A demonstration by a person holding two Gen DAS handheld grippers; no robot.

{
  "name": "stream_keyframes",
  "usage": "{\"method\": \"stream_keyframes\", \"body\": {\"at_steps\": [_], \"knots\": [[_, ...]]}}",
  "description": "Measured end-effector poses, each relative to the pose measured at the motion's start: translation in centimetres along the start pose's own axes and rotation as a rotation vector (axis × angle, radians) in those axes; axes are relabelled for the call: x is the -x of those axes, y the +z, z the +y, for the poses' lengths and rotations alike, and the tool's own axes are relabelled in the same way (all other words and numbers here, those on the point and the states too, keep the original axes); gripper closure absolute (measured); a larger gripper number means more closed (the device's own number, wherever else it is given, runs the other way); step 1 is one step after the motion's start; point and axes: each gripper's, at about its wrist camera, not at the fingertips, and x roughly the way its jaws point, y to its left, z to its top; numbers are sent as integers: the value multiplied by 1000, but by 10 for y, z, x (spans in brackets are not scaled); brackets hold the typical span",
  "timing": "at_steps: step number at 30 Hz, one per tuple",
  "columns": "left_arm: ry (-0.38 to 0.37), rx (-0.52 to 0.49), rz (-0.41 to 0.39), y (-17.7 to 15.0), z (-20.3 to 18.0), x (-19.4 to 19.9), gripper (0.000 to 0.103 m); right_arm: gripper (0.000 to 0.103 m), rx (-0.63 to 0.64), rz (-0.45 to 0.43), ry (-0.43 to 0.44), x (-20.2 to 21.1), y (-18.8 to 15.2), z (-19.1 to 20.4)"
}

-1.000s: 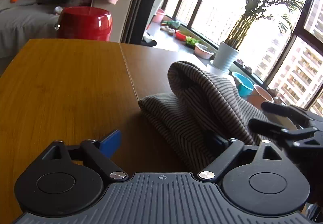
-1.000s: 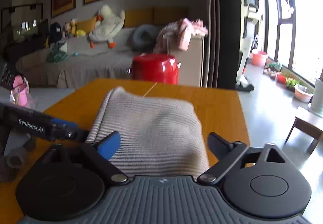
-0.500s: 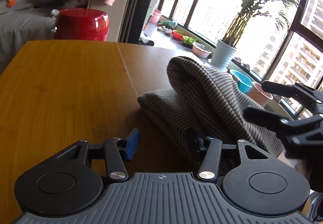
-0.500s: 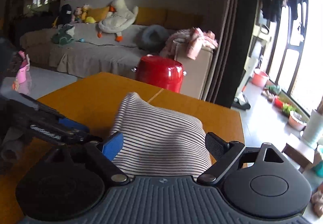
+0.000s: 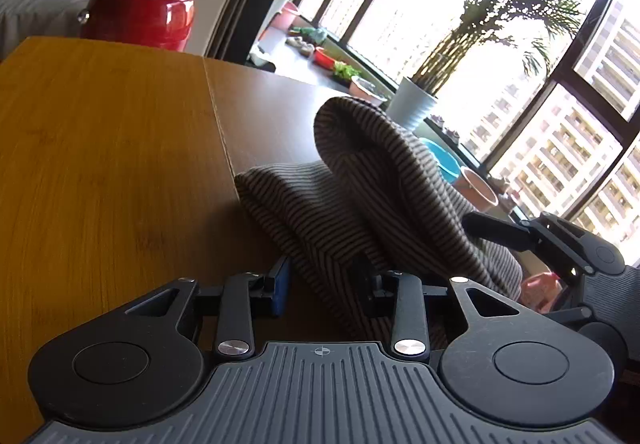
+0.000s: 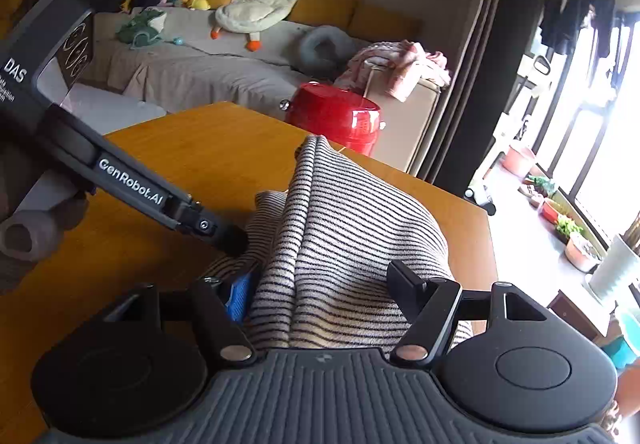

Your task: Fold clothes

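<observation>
Striped garment (image 5: pixel 360 204) bunched on the counter (image 5: pixel 112 148), both tongs at its near edge.

On the left, the left tongs (image 5: pixel 320 276) have just been closing and now pinch a fold of the striped cloth between narrow-set fingers. The garment sits humped near the counter's window-side edge, one ridge (image 6: pixel 316 180) standing up and the rest slumped flat. On the right, the right tongs (image 6: pixel 320 284) have also just been closing; cloth lies between their fingers, which still stand fairly wide, so whether the pads bite yet I cannot tell. The step looks like securing two grips before a fold. Next, I judge, the right tongs must finish clamping, then both lift together and carry the edge across evenly.
</observation>
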Motion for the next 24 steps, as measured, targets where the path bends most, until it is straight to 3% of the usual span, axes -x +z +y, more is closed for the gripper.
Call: {"method": "stream_keyframes", "body": {"at_steps": [3, 5, 7, 9, 11, 12, 14, 16, 18, 20, 24], "knots": [[-11, -2, 11, 1, -2, -2, 67, 35, -61, -15, -7, 0, -4, -6], [-22, -5, 17, 2, -5, -4, 68, 20, 22, -11, -11, -7, -7, 6], [-24, -17, 22, 3, -9, -6, 68, 19, 121, -29, -38, -15, -13, 21], [-4, -33, 26, 2, -13, -8, 68, 19, 137, -49, -53, -21, -15, 22], [-2, -28, 37, 1, -11, -9, 67, 38, 81, -58, -52, -21, -11, 11], [-12, -16, 43, 1, -9, -9, 67, 41, 59, -62, -58, -20, -8, 2], [-31, -7, 50, 2, -7, -10, 67, 65, 25, -69, -87, -16, 0, -17], [-53, 0, 59, 3, -8, -14, 67, 73, -53, -85, -91, -8, 10, -39], [-74, 12, 71, 3, -8, -20, 67, 76, -208, -95, -16, 3, 23, -64], [-85, 23, 73, 3, -6, -23, 67, 76, -348, -101, 114, 14, 34, -80], [-113, 58, 78, 5, 1, -25, 67, 76, -393, -55, 277, 8, 34, -66]]}}
